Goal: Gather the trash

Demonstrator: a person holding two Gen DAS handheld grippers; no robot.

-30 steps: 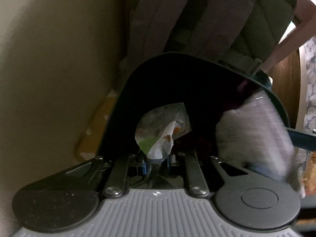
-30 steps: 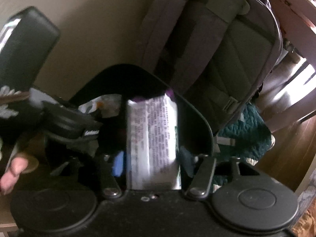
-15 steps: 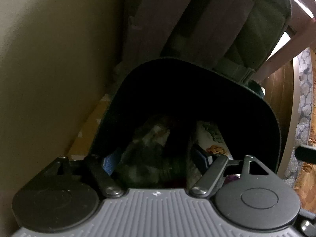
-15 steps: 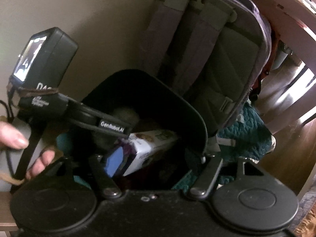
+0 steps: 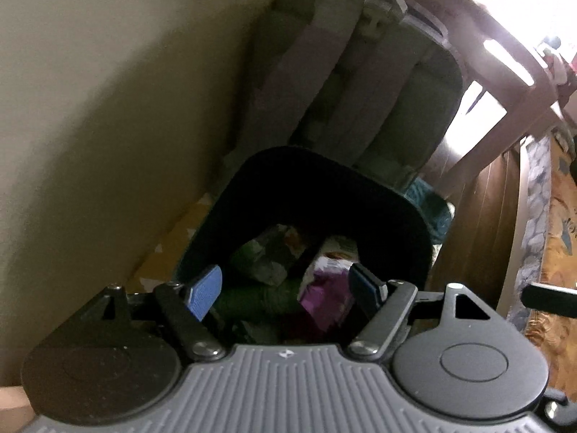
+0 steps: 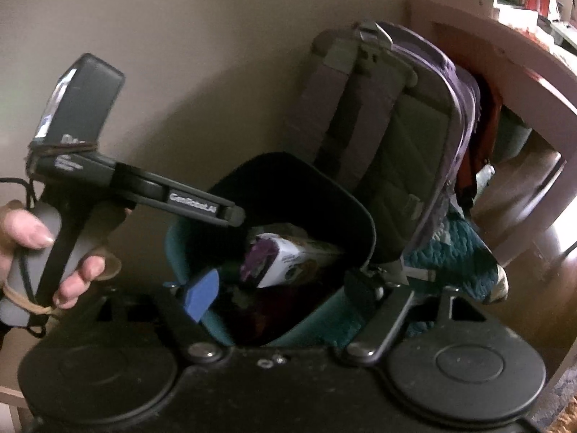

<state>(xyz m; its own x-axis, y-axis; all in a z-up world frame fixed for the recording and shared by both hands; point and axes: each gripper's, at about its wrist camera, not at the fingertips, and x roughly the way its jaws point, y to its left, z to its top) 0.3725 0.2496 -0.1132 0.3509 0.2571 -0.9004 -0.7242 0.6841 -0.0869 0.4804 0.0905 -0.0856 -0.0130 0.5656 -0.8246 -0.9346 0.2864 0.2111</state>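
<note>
Trash bin (image 5: 414, 216) holding purple carton (image 6: 285, 256) (crumpled wrappers beside it), left gripper (image 5: 288, 285) jaws apart, right gripper (image 6: 277, 288) jaws opening, both empty.

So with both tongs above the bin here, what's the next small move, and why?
Probably draw both away to look for more trash. The left tongs are open and empty; the right tongs are opening with nothing between them. The purple box and crumpled wrapper lie inside the bin.

Carton (image 6: 288, 263) and wrappers (image 5: 270, 256) in bin (image 5: 396, 198) (backpack (image 5: 360, 90) behind, by wall (image 5: 108, 90))
</note>
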